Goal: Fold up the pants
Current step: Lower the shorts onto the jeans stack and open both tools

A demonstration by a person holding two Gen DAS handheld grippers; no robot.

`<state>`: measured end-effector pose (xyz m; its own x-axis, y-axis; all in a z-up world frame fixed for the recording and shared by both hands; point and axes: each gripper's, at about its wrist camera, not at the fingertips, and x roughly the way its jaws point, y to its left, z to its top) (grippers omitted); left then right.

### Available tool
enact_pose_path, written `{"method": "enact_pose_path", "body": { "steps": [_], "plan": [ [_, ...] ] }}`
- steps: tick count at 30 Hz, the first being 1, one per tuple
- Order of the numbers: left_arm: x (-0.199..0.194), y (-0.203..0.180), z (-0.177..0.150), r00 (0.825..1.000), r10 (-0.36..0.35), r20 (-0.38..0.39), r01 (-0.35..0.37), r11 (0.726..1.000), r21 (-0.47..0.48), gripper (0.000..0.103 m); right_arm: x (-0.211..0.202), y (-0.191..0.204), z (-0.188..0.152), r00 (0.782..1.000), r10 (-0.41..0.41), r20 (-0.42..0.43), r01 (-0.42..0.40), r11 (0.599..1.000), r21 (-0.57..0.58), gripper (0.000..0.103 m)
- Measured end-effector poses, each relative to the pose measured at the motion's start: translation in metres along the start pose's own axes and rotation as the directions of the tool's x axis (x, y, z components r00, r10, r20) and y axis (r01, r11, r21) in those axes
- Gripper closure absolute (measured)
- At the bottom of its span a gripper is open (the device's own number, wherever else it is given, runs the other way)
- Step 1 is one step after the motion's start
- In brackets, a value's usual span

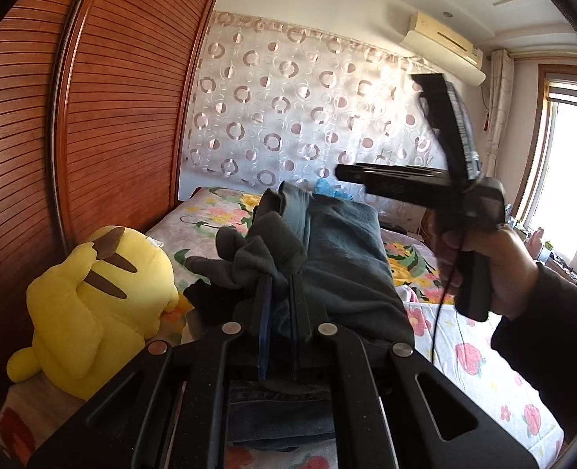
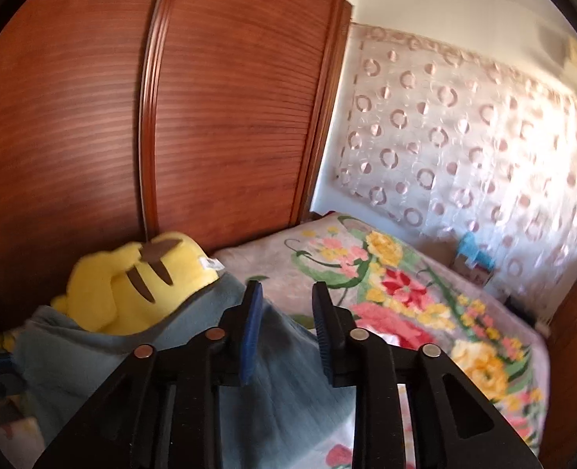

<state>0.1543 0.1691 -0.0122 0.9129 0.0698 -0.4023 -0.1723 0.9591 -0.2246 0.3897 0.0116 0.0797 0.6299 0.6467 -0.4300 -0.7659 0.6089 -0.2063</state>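
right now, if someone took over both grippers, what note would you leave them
Left gripper: shut on the pants, holding the dark grey-blue bundle up above the bed.
Right gripper: open and holding nothing, raised off to the side of the pants.
Pants: bunched and doubled over, not flat; some dark cloth trails toward the yellow plush toy by the wardrobe.
Done: the pants are picked up, with perhaps one rough fold in them.
Left: probably lay them on the bed, smooth them out, and finish the fold using the right gripper.
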Motion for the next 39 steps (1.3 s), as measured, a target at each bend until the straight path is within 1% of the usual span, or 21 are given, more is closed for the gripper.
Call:
{"method": "enact_pose_path", "body": {
  "steps": [1, 2, 3, 5, 7, 8, 11, 13, 15, 17, 20, 24, 26, 31, 34, 36, 38, 39],
  "plan": [
    [-0.001, 0.0, 0.0, 1.0, 0.003, 0.002, -0.003, 1.0, 0.003, 0.092, 0.0, -0.002, 0.0, 1.0, 0.008, -0.003, -0.008, 1.0, 0.015, 0.072],
    [-0.002, -0.001, 0.001, 1.0, 0.003, 0.007, -0.003, 1.0, 0.009, 0.085, -0.003, -0.007, -0.003, 1.0, 0.018, -0.008, -0.017, 0.999, 0.029, 0.072],
    [-0.004, -0.002, 0.002, 1.0, -0.003, 0.014, 0.003, 1.0, 0.012, 0.081, -0.006, -0.012, -0.007, 0.999, 0.033, -0.017, -0.033, 0.999, 0.037, 0.072],
    [-0.006, -0.002, 0.005, 1.0, -0.011, 0.029, 0.01, 1.0, 0.025, 0.065, -0.009, -0.017, -0.015, 0.997, 0.064, -0.032, -0.062, 0.997, 0.044, 0.072],
    [-0.007, -0.005, 0.008, 0.999, -0.032, 0.04, 0.031, 0.999, 0.038, 0.059, -0.006, -0.022, -0.023, 0.992, 0.108, -0.06, -0.105, 0.993, 0.054, 0.072],
    [-0.006, -0.007, 0.01, 0.998, -0.045, 0.034, 0.043, 0.998, 0.047, 0.059, -0.002, -0.026, -0.022, 0.991, 0.111, -0.073, -0.107, 0.993, 0.057, 0.072],
    [0.0, -0.017, 0.016, 0.999, -0.044, 0.023, 0.042, 0.996, 0.076, 0.058, 0.007, -0.034, -0.026, 0.991, 0.088, -0.104, -0.081, 0.994, 0.069, 0.072],
    [0.007, -0.022, 0.017, 0.999, -0.043, -0.001, 0.042, 0.994, 0.104, 0.057, 0.016, -0.039, -0.023, 0.991, 0.071, -0.115, -0.062, 0.994, 0.086, 0.072],
    [0.018, -0.022, 0.013, 0.999, -0.01, -0.036, 0.014, 0.992, 0.125, 0.057, 0.019, -0.042, -0.021, 0.992, 0.054, -0.118, -0.042, 0.994, 0.101, 0.072],
    [0.027, -0.018, 0.004, 0.996, 0.025, -0.082, -0.014, 0.992, 0.126, 0.057, 0.02, -0.041, -0.017, 0.992, 0.051, -0.114, -0.039, 0.993, 0.111, 0.072],
    [0.031, -0.011, -0.006, 0.992, 0.057, -0.112, -0.042, 0.991, 0.125, 0.057, 0.013, -0.034, -0.02, 0.993, 0.043, -0.106, -0.03, 0.992, 0.125, 0.072],
    [0.024, -0.01, -0.01, 0.991, 0.066, -0.114, -0.052, 0.991, 0.122, 0.057, -0.008, -0.022, -0.024, 0.996, 0.023, -0.081, -0.013, 0.992, 0.123, 0.072],
    [0.018, -0.011, -0.01, 0.992, 0.069, -0.109, -0.055, 0.99, 0.127, 0.057, -0.019, -0.017, -0.027, 0.997, 0.03, -0.065, -0.021, 0.991, 0.136, 0.072],
    [0.007, -0.013, -0.009, 0.993, 0.059, -0.097, -0.047, 0.99, 0.13, 0.057, -0.048, 0.003, -0.032, 0.999, 0.027, -0.031, -0.022, 0.989, 0.145, 0.072],
    [0.001, -0.012, -0.01, 0.994, 0.056, -0.089, -0.044, 0.99, 0.136, 0.055, -0.063, 0.014, -0.037, 1.0, 0.023, -0.011, -0.021, 0.987, 0.16, 0.072],
    [-0.005, -0.013, -0.011, 0.995, 0.054, -0.084, -0.042, 0.989, 0.139, 0.045, -0.071, 0.022, -0.041, 1.0, 0.021, -0.011, -0.019, 0.986, 0.164, 0.072],
    [-0.011, -0.013, -0.012, 0.996, 0.047, -0.07, -0.037, 0.989, 0.142, 0.022, -0.077, 0.028, -0.046, 1.0, 0.017, -0.011, -0.015, 0.986, 0.165, 0.072],
    [-0.014, -0.013, -0.012, 0.997, 0.043, -0.066, -0.033, 0.989, 0.143, 0.018, -0.08, 0.031, -0.047, 1.0, 0.018, -0.011, -0.016, 0.986, 0.165, 0.072]
  ]
}}
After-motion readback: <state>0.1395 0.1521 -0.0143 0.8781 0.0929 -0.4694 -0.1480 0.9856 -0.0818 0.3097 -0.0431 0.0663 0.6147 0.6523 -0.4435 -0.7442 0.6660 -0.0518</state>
